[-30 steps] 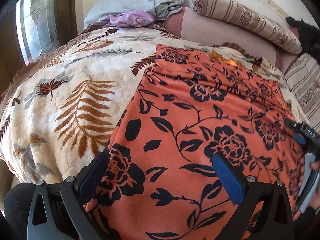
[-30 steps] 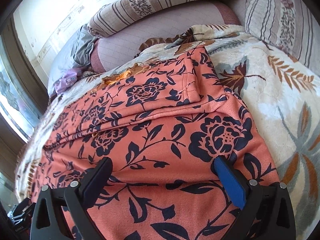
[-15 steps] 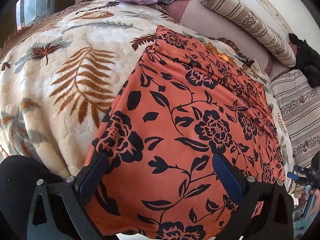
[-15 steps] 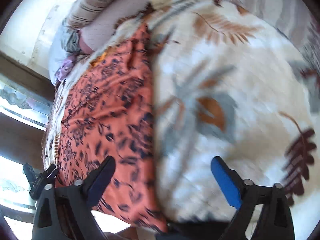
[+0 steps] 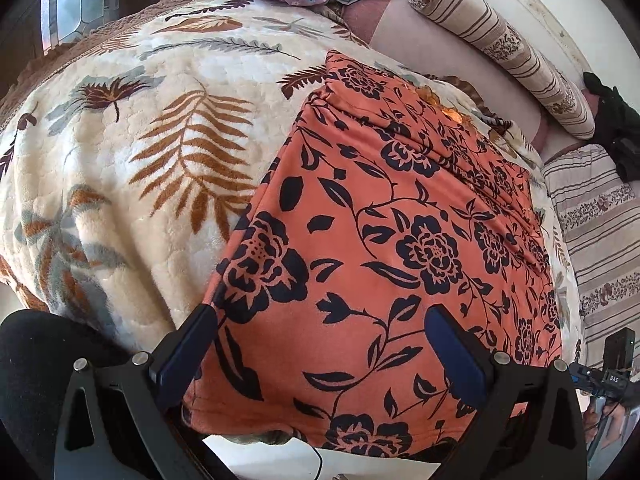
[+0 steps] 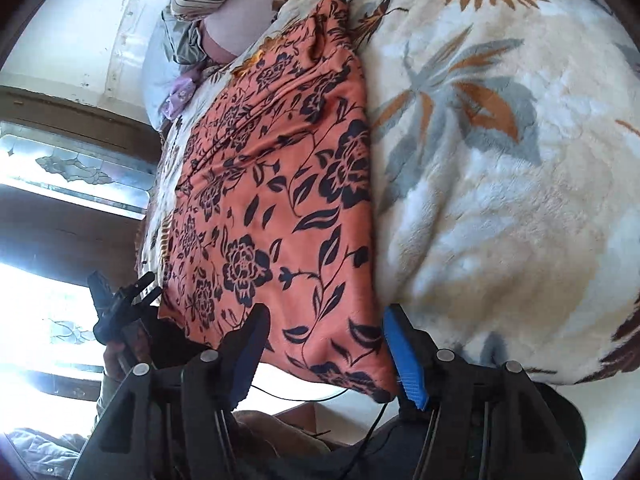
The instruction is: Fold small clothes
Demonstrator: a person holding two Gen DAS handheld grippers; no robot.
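Fingers on my left gripper [image 5: 320,344] stand wide apart, with the near hem of the orange floral garment [image 5: 392,216] lying between them; nothing is pinched. Beyond the fingertips the garment runs flat up the leaf-patterned blanket [image 5: 132,152] toward the striped bolster [image 5: 500,44]. Against a second ago, this view has slid toward the hem, so the garment's near-left corner now sits just inside the left finger.

From the right wrist, my right gripper [image 6: 326,346] has its jaws closing, and they straddle the garment's near-right corner [image 6: 344,352] without pressing it yet. A second ago it looked squarely over the middle of the cloth with the jaws wider; now it has swung out to the side edge.

I judge we're at the first grasp: both near corners need pinching before I lift the hem away from me.
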